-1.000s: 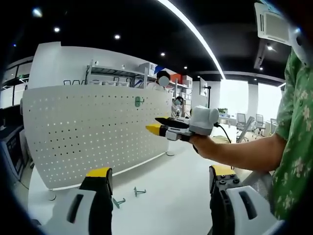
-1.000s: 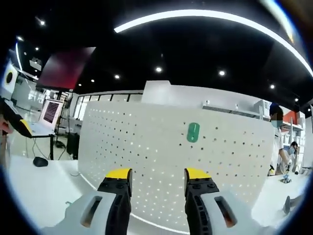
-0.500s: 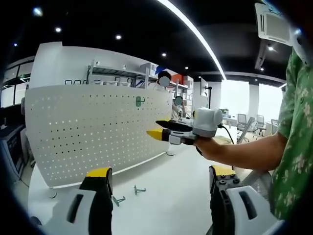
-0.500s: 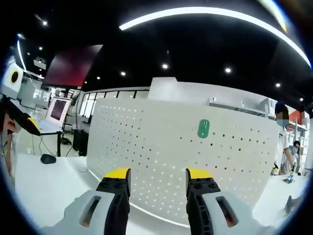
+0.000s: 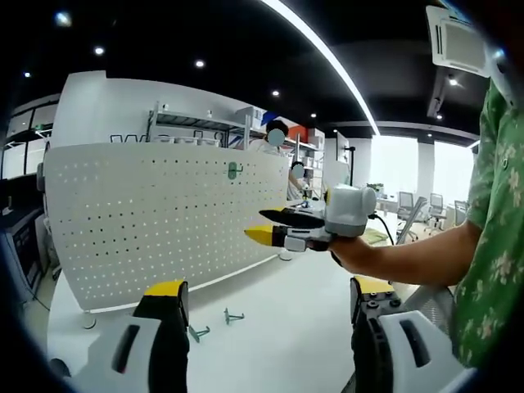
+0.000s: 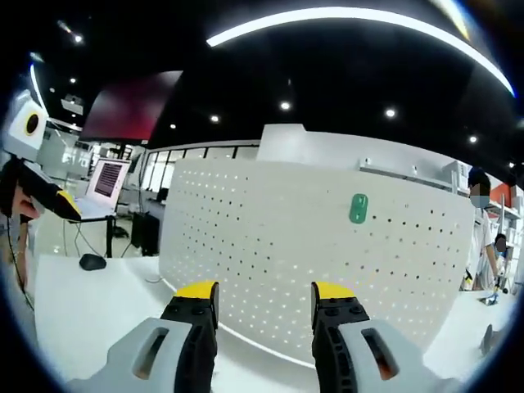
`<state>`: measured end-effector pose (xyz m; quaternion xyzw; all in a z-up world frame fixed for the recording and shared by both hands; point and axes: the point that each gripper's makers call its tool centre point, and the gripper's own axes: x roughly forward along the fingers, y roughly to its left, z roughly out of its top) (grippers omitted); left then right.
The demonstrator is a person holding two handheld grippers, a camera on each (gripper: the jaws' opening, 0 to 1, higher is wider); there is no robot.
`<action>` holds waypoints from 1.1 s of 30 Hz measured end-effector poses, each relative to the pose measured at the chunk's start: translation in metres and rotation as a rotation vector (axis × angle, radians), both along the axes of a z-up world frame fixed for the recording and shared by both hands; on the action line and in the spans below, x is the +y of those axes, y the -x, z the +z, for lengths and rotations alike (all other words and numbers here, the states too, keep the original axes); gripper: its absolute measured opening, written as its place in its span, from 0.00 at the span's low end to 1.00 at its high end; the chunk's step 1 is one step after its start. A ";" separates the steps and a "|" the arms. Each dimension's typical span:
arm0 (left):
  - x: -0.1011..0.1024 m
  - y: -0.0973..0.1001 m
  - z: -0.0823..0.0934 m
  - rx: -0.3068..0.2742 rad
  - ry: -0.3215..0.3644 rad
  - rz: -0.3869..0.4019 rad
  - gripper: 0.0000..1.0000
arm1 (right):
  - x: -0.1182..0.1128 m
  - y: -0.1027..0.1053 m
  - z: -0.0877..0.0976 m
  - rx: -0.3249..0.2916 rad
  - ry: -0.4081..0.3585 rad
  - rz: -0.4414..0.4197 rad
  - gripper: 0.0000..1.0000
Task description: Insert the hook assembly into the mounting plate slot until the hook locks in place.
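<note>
- In the left gripper view we see the white perforated metal mounting plate standing upright on the white table, with a small green hook piece already fixed near its upper edge
- Two small grey-green metal hooks lie loose on the table in front of the plate, just beyond the left gripper; one sits close to that gripper's left jaw
- Our left gripper's yellow-tipped jaws stand well apart with nothing between them
- The right gripper enters that view from the right, held in a hand with a green patterned sleeve behind it; it hangs above the table, apart from the plate, and its jaws look spread a little
- In the right gripper view the right gripper faces the plate squarely, jaws apart and empty, with the green piece above and to the right of them
- The left gripper shows at the left edge of that view
</note>
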<state>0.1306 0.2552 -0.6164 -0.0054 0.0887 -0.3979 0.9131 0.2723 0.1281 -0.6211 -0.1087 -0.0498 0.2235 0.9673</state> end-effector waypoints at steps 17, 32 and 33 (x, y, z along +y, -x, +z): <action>0.001 -0.003 -0.009 0.016 -0.022 0.002 0.83 | 0.004 0.008 -0.012 0.033 0.007 0.011 0.46; -0.010 -0.036 -0.044 0.056 -0.139 -0.022 0.81 | -0.002 0.013 -0.013 0.040 0.004 0.008 0.46; -0.011 -0.038 -0.047 0.061 -0.147 -0.024 0.81 | -0.002 0.013 -0.013 0.041 0.005 0.009 0.46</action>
